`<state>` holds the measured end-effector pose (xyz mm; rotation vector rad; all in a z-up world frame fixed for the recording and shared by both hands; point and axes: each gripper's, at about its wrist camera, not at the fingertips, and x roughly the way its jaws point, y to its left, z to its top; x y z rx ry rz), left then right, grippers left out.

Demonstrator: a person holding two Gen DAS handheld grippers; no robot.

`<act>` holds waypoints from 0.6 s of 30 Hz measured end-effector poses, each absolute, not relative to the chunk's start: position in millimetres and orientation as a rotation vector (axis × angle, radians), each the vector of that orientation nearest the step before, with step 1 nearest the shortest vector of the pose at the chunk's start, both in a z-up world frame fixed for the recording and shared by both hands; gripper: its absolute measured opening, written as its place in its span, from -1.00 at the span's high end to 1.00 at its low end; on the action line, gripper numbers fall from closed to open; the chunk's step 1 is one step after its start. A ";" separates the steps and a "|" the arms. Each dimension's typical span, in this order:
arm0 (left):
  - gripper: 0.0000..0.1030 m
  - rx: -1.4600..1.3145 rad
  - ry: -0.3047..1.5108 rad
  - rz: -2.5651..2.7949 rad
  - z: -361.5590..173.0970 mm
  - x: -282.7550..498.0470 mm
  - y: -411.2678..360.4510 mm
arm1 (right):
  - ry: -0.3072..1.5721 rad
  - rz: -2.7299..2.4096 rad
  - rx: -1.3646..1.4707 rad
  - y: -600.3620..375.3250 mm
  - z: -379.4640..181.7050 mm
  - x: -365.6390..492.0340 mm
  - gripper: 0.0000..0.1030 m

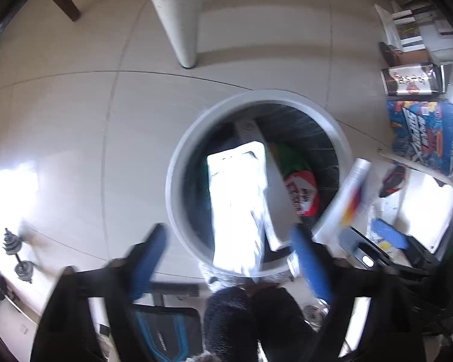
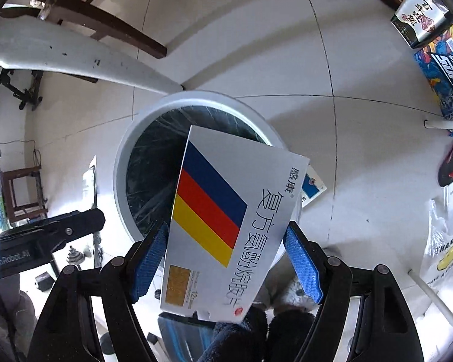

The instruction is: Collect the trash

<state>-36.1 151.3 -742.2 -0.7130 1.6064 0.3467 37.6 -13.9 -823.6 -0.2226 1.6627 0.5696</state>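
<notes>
A round white trash bin with a black liner stands on the floor below both grippers; it also shows in the right wrist view. My left gripper is open above its near rim; a shiny silver packet hangs loose between the jaws over the bin, blurred. Inside lie a white box and a red and green wrapper. My right gripper is shut on a white medicine box with blue, red and yellow stripes, held over the bin. That box shows in the left wrist view.
A white table leg stands behind the bin. Boxes and a colourful carton lie to the right, with a plastic bag. Dumbbell weights sit at the left. A wooden chair stands at the far left.
</notes>
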 end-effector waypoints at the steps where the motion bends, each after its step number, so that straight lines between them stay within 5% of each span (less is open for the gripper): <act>1: -0.98 -0.710 1.601 0.353 -742.2 -39.0 152.4 | 1.667 0.567 -0.219 -12.7 -822.3 37.0 -0.98; 11: -1.00 -0.600 1.583 0.444 -691.4 -65.9 146.7 | 1.617 0.515 -0.292 -10.4 -789.1 26.2 -1.00; 18: -1.00 -0.594 1.545 0.452 -611.8 -85.4 126.5 | 1.574 0.447 -0.319 -30.5 -708.9 12.4 -1.00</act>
